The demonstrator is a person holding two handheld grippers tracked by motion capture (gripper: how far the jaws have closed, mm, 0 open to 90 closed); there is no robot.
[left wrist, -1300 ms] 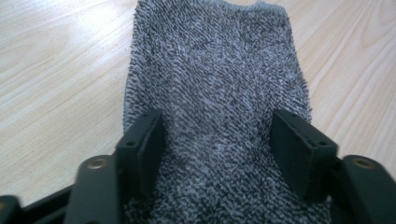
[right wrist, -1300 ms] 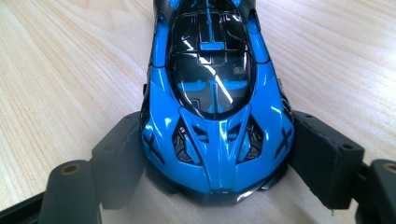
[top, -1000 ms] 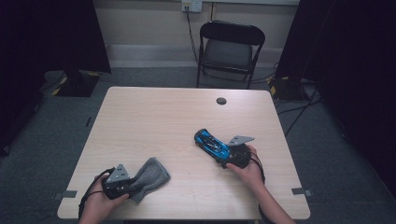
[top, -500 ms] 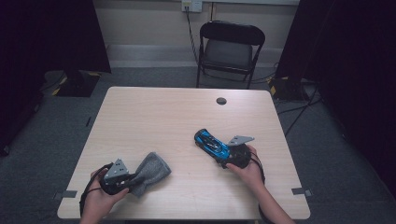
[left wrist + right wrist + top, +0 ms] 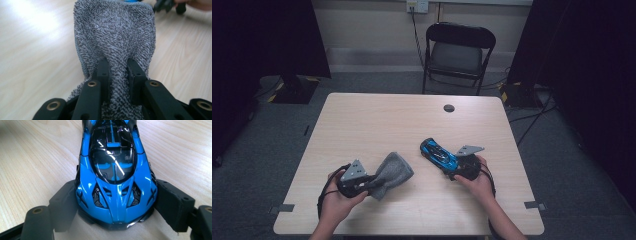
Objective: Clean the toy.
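High view is showing me at the near edge of the table (image 5: 362, 115), with my left gripper (image 5: 371, 183) at the lower left and my right gripper (image 5: 451, 167) toward the lower right, the two well apart. I am pinching a grey cloth (image 5: 393, 172) in the left gripper: in the left gripper view the two black jaws are closing in on a bunched fold of the cloth (image 5: 115, 45), pads pressing it from both sides, and the jaws have just been closing on it. The free part of the cloth is fanning out ahead of the jaws toward the middle of the table, its far end lying on the wood. In the right gripper I am holding a blue toy car (image 5: 438, 153), which is sitting on the table slanted away from me toward the upper left. In the right gripper view the car (image 5: 116, 177) is lying between my jaws at its near end, each pad touching one flank, so I am gripping it with the jaws spread wide. The car is lying to the right of the cloth, with bare wood between them. Farther up the table a small dark round hole (image 5: 449, 108) is showing, and behind the table a black folding chair (image 5: 457, 55) is standing.
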